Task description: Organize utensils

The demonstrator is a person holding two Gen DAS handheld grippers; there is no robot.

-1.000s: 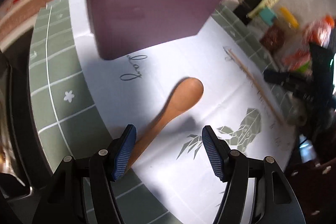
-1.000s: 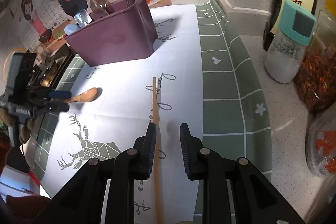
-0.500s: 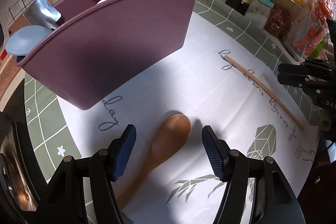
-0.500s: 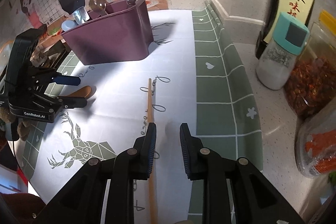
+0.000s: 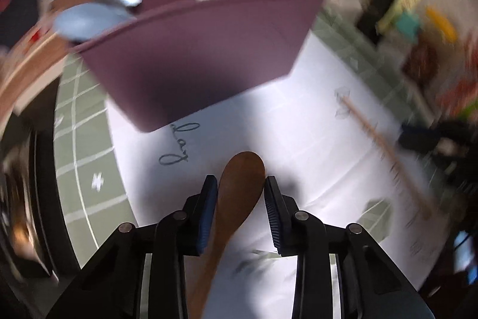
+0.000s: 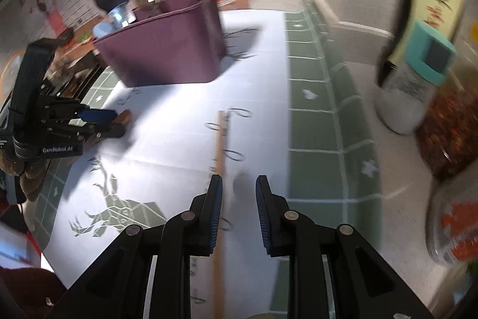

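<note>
Closing since before, left hand-held gripper (image 5: 240, 193) pinches wooden spoon (image 5: 239, 190); right (image 6: 236, 193) half-open, empty.

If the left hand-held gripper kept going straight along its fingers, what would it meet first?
Probably the white mat, since the left hand-held gripper, closing around the wooden spoon, points steeply down. The purple utensil holder stands just beyond, though depth is unclear.

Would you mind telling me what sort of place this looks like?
Most likely a home kitchen counter: a purple utensil caddy holding spoons, seasoning jars by the wall, and a wooden spoon on a placemat.
</note>
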